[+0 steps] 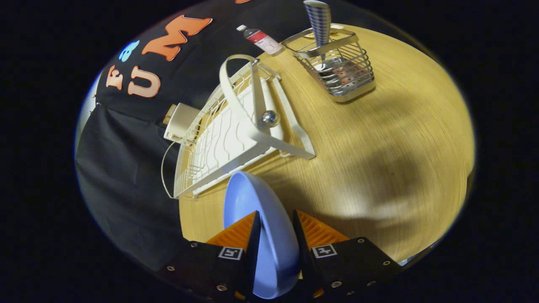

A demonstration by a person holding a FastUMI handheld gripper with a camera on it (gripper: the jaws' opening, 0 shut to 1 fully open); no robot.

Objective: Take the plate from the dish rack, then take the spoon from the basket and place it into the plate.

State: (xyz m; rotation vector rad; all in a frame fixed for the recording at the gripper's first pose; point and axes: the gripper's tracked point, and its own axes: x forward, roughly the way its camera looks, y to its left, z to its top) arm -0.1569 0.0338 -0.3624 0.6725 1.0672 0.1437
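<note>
My tongs (274, 229) pinch the pale blue plate (257, 219) on edge, 1 finger on each face, plate clear of the white dish rack (227, 134) just beyond. Far right on the wooden worktop (379, 168), the spoon (318, 25) stands in the wire basket (341, 67); a bottle (261, 38) lies behind.

Pale blue plate (252, 202), white dish rack (227, 139), blue-checked spoon (318, 19), silver basket (341, 67).
</note>
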